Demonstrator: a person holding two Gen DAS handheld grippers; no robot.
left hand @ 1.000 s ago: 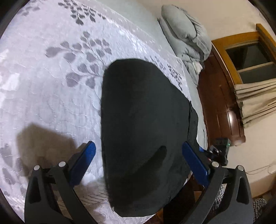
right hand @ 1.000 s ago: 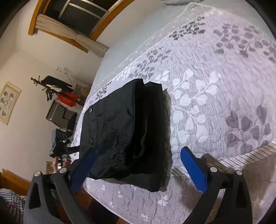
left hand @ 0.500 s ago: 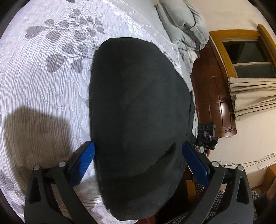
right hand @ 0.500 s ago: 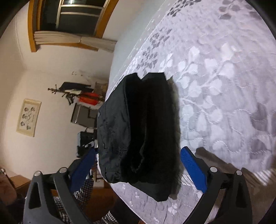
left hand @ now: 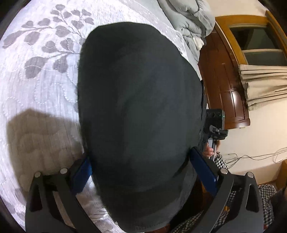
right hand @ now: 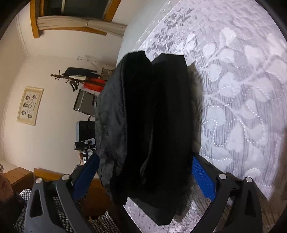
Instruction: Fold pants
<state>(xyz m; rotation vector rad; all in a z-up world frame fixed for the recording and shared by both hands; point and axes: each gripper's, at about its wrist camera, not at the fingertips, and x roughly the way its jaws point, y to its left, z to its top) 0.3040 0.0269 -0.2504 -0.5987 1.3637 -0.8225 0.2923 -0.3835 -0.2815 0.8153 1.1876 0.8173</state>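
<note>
The black pants (left hand: 140, 107) lie folded into a thick bundle near the edge of the bed. In the left wrist view they fill the middle, and my left gripper (left hand: 141, 172) is open with its blue pads on either side of the bundle's near end. In the right wrist view the folded pants (right hand: 148, 121) show stacked layers, and my right gripper (right hand: 145, 172) is open with its blue fingers (right hand: 202, 177) straddling the near end. Neither gripper is closed on the cloth.
The bed has a white quilt with grey leaf print (left hand: 35, 75). A grey duvet (left hand: 190, 16) lies at the head by a wooden headboard (left hand: 222, 86). A coat rack (right hand: 75, 78), a framed picture (right hand: 29, 105) and the person's checked clothing (right hand: 59, 222) are beside the bed.
Both grippers have moved in close to the folded pants, which now fill much more of each view and sit between the open fingers.
</note>
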